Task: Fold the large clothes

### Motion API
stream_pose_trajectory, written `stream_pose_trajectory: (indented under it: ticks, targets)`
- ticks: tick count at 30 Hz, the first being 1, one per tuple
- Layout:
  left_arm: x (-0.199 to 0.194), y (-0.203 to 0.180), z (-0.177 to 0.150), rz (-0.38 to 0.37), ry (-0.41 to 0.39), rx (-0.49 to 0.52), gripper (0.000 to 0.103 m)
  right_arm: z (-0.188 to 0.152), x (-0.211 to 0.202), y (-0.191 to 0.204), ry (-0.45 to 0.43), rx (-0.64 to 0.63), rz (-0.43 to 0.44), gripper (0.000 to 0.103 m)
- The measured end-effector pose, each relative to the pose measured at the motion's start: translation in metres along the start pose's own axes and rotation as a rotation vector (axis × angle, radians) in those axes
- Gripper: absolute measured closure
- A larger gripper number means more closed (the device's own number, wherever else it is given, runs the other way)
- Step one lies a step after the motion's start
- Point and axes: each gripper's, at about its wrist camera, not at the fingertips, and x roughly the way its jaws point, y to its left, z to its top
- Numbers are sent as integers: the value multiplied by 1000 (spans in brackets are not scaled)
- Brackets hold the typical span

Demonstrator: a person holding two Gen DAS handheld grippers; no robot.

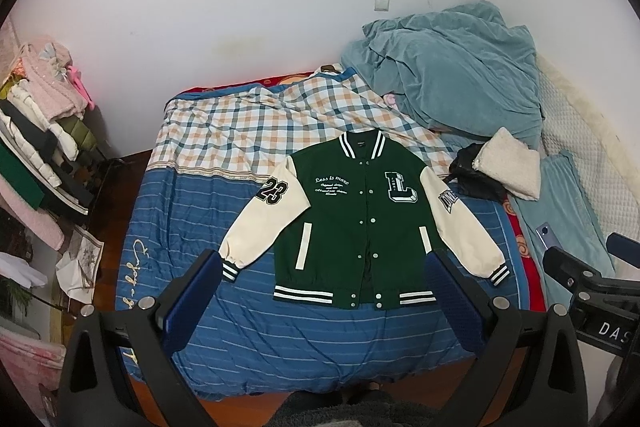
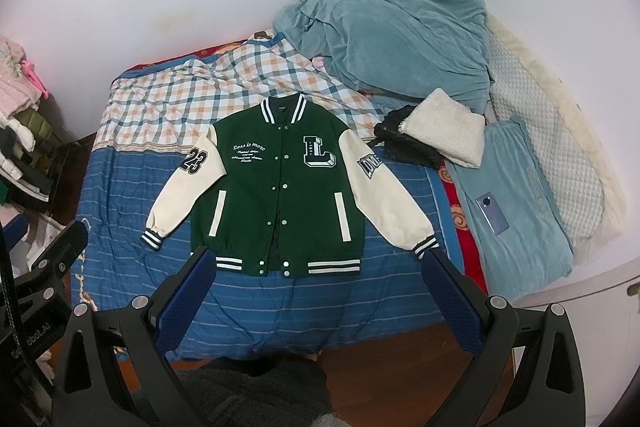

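Observation:
A green varsity jacket [image 1: 356, 223] with cream sleeves lies flat and face up on the bed, sleeves spread out to both sides; it also shows in the right wrist view [image 2: 280, 195]. My left gripper [image 1: 324, 267] is open and empty, held above the bed's near edge in front of the jacket's hem. My right gripper [image 2: 316, 263] is open and empty too, at about the same height just to the right. Part of the right gripper's body [image 1: 592, 279] shows at the right edge of the left wrist view. Neither gripper touches the jacket.
The bed has a blue striped cover [image 1: 192, 227] and a plaid sheet [image 1: 248, 123]. A crumpled teal blanket [image 1: 452, 67], a white fleece item [image 1: 508, 163] on a black one and a phone [image 2: 492, 213] lie on its right side. Stacked clothes [image 1: 36, 131] fill shelves at left.

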Motion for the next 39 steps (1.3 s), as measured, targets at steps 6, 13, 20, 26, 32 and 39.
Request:
stream_pose_trajectory:
  ticks: [6, 13, 20, 26, 32, 39]
  targets:
    - [33, 12, 11, 48, -39, -7, 0, 4, 22, 6, 14, 58, 18, 0]
    - [120, 16, 8, 117, -24, 25, 0, 3, 103, -16, 49, 265, 48, 0]
    - [229, -1, -11, 188, 99, 18, 0, -42, 260, -94, 171, 609, 68, 40]
    - [333, -26, -36, 306, 241, 16, 0, -116, 416, -176, 310, 938, 164, 36]
    - [430, -46, -62, 373, 369, -19, 0, -179, 558, -245, 321, 1176, 210, 35]
    - [533, -62, -71, 417, 417, -24, 0, -202, 682, -292, 222, 1399, 260, 35]
